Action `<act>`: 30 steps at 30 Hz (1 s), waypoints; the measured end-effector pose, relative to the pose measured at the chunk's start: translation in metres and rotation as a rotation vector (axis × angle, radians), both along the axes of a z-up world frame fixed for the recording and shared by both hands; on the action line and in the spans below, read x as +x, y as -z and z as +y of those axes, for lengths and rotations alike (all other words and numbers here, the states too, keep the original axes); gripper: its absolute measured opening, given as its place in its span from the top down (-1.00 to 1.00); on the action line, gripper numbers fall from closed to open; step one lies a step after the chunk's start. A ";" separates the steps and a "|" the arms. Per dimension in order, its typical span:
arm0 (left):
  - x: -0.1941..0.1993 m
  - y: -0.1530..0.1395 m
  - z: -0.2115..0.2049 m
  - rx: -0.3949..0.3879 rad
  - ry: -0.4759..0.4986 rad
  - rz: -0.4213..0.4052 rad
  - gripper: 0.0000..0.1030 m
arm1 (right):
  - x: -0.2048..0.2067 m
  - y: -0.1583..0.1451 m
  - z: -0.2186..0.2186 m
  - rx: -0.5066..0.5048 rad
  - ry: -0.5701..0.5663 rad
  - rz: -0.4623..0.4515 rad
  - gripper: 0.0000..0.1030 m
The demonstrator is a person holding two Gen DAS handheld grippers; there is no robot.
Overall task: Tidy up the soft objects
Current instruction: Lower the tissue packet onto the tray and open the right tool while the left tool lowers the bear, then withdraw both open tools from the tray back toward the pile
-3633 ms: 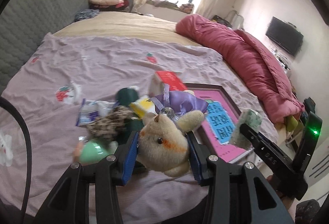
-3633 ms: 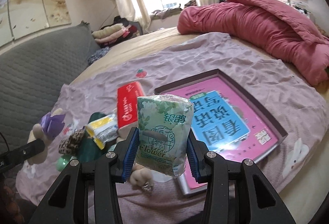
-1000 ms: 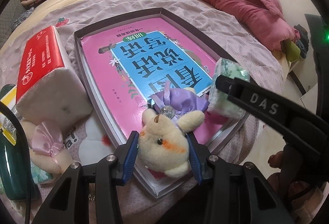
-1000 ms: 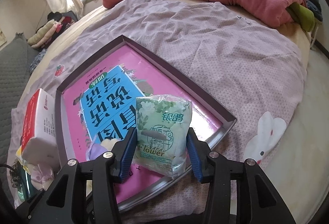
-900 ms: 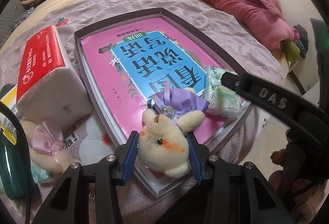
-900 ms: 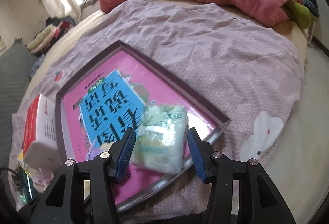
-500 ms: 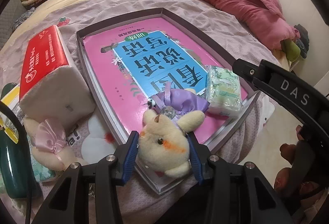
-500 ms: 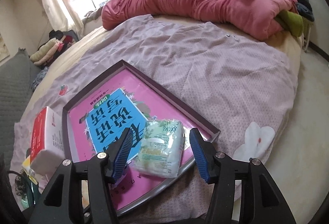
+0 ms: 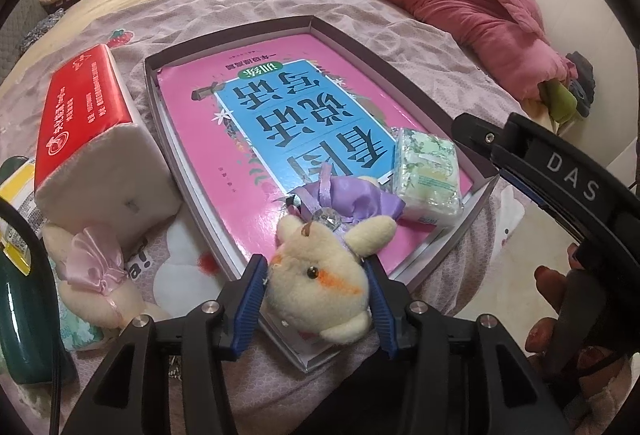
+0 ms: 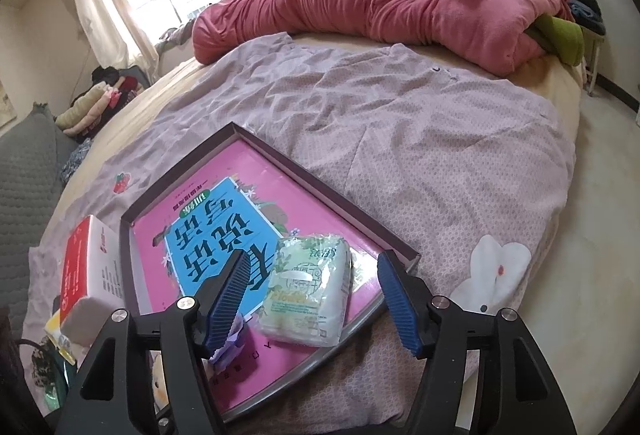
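Note:
My left gripper (image 9: 316, 295) is shut on a cream plush bear (image 9: 320, 275) with a purple bow, held over the near edge of the shallow box tray (image 9: 236, 35) lined with a pink and blue book cover. A green floral tissue pack (image 9: 428, 171) lies in the tray's near right corner; it also shows in the right wrist view (image 10: 308, 295). My right gripper (image 10: 316, 295) is open and empty, its jaws wide apart just above and behind the pack. The tray also shows in the right wrist view (image 10: 320, 191).
A red and white tissue box (image 9: 88, 139) lies left of the tray. A second plush with a pink bow (image 9: 92, 275), a dark green bottle (image 9: 16, 323) and a yellow packet (image 9: 16, 191) sit at the left. A red quilt (image 10: 380, 3) lies across the far bed.
My right gripper opened and let go of the tissue pack, which now lies in the tray, then drew back. My left gripper still holds the bear near the tray's edge.

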State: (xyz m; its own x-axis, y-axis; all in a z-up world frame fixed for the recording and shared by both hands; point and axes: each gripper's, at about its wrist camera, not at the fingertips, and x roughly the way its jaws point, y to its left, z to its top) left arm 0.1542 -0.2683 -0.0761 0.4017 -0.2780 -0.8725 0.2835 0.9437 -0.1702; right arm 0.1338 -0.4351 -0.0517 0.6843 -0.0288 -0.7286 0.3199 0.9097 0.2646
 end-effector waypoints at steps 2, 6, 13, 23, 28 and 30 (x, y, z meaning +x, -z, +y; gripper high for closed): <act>-0.001 -0.001 0.000 -0.011 0.004 -0.002 -0.11 | -0.001 -0.001 0.000 0.000 0.003 -0.004 -0.32; -0.004 -0.006 -0.001 -0.007 0.015 -0.029 -0.23 | -0.003 -0.002 -0.004 0.003 0.020 -0.019 -0.32; -0.004 -0.011 0.004 -0.014 0.001 -0.045 -0.23 | -0.004 -0.004 -0.008 0.010 0.035 -0.038 -0.40; -0.024 -0.048 0.032 -0.035 -0.069 -0.146 -0.23 | -0.004 -0.005 -0.004 -0.011 0.020 -0.038 -0.42; -0.037 -0.068 0.053 -0.014 -0.116 -0.197 -0.24 | -0.007 -0.013 0.007 -0.062 -0.006 -0.070 -0.42; -0.042 -0.073 0.064 -0.014 -0.135 -0.201 -0.24 | -0.009 -0.018 0.012 -0.088 -0.018 -0.092 -0.42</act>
